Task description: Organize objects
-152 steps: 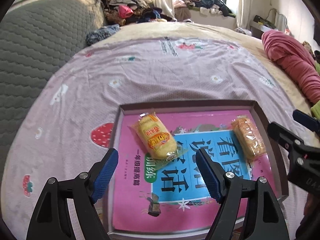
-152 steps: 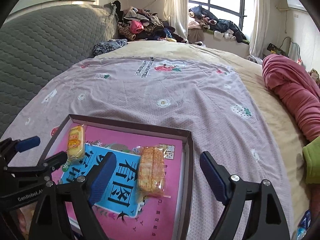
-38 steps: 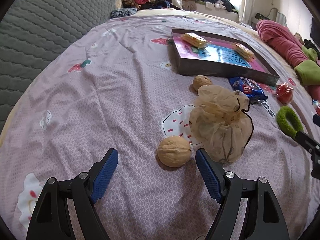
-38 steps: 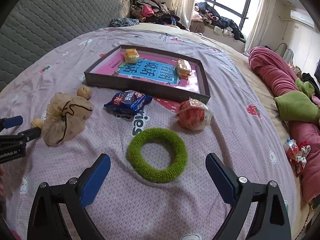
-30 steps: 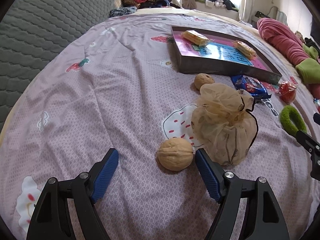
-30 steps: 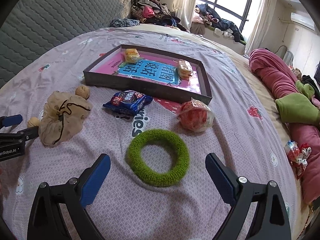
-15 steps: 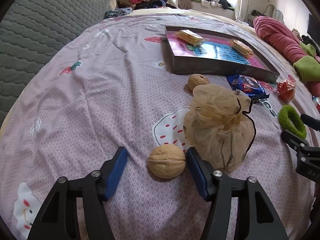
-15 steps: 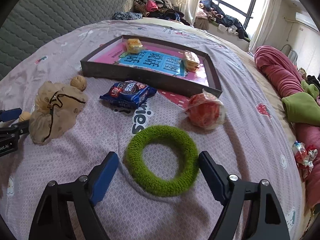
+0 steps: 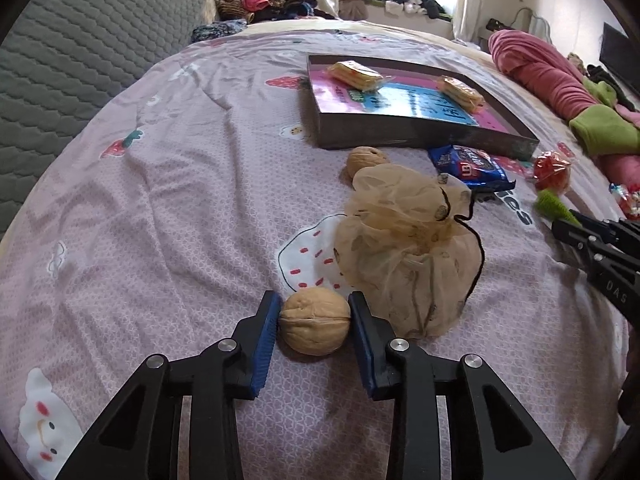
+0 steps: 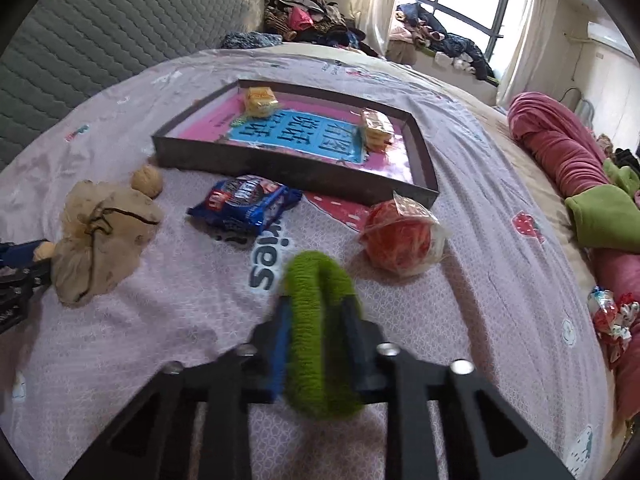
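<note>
Currently left tongs (image 9: 314, 322) closing on walnut (image 9: 315, 321) on near bedsheet (image 9: 180, 208), pads touching both sides. Right tongs (image 10: 316, 334) clamped on green ring (image 10: 318, 336), squashed flat. Mesh bag (image 9: 404, 248) just right of walnut. Farther: second walnut (image 9: 366, 159), blue snack pack (image 10: 244, 200), red ball (image 10: 400, 236), then tray (image 10: 288, 168).

Mesh pouch (image 9: 404, 248) crowding gripper (image 9: 314, 320)

Green fuzzy ring (image 10: 320, 336), tan walnut (image 9: 315, 321) (blue pads (image 9: 265, 336)).
</note>
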